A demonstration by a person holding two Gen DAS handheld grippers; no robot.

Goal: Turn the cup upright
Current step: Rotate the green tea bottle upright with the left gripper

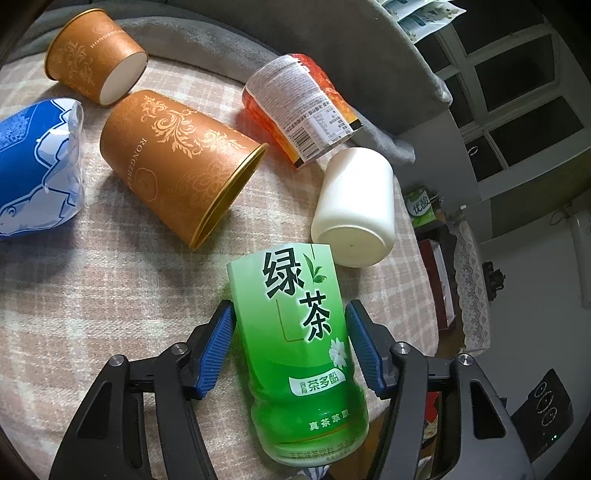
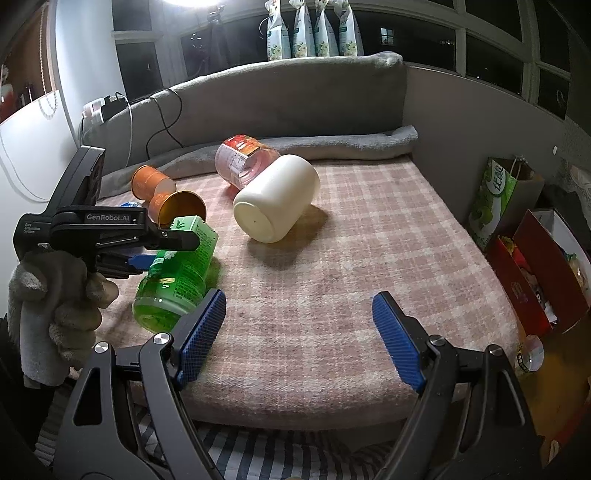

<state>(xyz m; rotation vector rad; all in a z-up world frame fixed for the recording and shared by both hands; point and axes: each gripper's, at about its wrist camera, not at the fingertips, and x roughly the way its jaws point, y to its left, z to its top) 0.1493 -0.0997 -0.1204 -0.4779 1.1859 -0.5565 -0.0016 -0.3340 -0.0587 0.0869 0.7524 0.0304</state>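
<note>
Now the left gripper [image 1: 290,345] seemingly clamps the green bottle [image 1: 299,354] near the white cup [image 1: 354,206]; the right gripper [image 2: 299,332] gapes.

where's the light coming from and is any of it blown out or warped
Right wrist view: a lamp at top centre is blown out, and the white cup throws its shadow toward the camera. Left wrist view: even light, no glare; the window frames bow from fisheye.
</note>
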